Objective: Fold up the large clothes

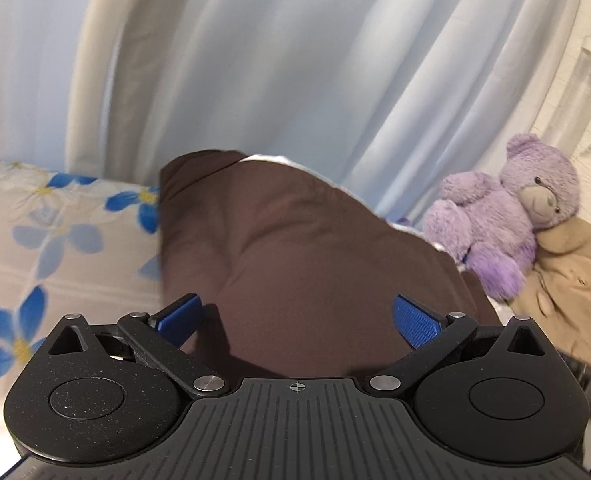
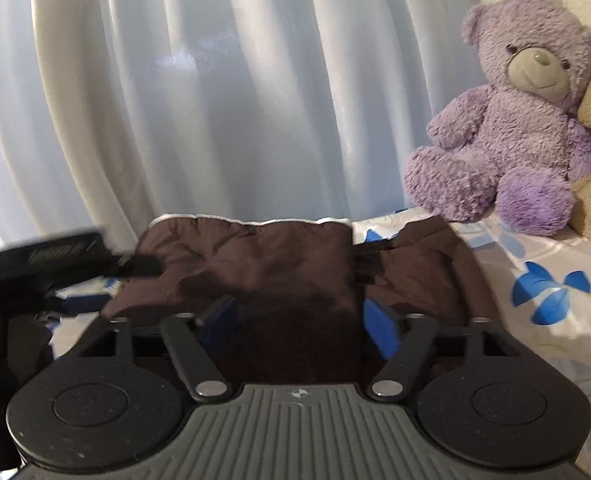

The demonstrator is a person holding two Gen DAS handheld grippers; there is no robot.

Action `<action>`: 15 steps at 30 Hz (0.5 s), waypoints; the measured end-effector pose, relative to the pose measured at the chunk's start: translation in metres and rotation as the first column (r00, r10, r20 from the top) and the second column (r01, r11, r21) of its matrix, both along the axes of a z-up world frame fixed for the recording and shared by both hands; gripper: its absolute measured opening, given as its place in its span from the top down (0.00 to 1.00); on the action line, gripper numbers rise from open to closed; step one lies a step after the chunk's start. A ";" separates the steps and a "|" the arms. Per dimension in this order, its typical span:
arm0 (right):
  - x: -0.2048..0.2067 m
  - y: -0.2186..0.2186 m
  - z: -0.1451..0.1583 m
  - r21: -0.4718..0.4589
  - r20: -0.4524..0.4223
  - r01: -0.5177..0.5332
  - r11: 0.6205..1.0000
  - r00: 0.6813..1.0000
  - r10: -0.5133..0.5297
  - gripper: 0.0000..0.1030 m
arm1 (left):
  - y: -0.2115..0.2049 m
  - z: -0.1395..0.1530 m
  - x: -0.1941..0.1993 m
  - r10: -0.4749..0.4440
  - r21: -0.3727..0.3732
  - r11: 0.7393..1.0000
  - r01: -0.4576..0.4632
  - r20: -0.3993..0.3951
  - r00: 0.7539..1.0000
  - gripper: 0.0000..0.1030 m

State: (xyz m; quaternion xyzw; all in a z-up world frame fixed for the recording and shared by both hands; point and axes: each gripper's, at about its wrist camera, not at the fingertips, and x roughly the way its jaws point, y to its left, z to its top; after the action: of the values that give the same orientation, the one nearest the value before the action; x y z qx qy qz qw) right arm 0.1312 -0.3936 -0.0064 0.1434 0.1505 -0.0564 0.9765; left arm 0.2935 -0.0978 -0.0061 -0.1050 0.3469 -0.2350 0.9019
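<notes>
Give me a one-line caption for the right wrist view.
Open right gripper over a folded brown garment on the floral bedsheet, purple teddy bear beside white curtains.

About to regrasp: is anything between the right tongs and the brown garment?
Nothing visible. The brown garment lies directly ahead of the open right tongs. The purple teddy bear sits off to the side, and the left tongs are at the garment's other edge.

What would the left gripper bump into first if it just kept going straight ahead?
Most likely the brown garment bunched right ahead of the open left gripper; the pale curtain hangs behind it.
</notes>
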 end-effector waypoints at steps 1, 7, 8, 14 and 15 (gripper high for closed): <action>-0.008 -0.006 0.001 -0.005 -0.012 0.009 1.000 1.000 -0.009 0.29 | 0.010 -0.002 -0.007 0.010 -0.010 1.000 -0.010 -0.013 1.000 0.00; -0.027 -0.013 -0.003 0.141 -0.069 -0.112 0.984 0.990 0.122 0.29 | 0.033 -0.027 -0.032 0.012 -0.146 0.989 -0.032 -0.137 0.991 0.00; -0.024 -0.013 -0.008 0.145 -0.082 -0.109 0.983 0.989 0.121 0.30 | 0.031 -0.031 -0.031 0.003 -0.157 0.987 -0.028 -0.154 0.988 0.00; -0.003 -0.010 -0.029 0.125 -0.182 -0.125 0.984 0.972 0.146 0.76 | 0.030 -0.032 -0.029 -0.031 -0.178 0.984 0.001 -0.169 0.985 0.00; -0.004 -0.012 -0.028 0.132 -0.181 -0.127 0.983 0.972 0.150 0.76 | 0.032 -0.032 -0.029 -0.033 -0.181 0.983 0.001 -0.172 0.985 0.00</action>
State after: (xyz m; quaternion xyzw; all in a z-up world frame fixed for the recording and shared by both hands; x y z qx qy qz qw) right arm 0.1272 -0.4060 -0.0341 0.1845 0.2560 0.0075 0.9489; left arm 0.2649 -0.0656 -0.0385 -0.2034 0.4026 -0.2631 0.8528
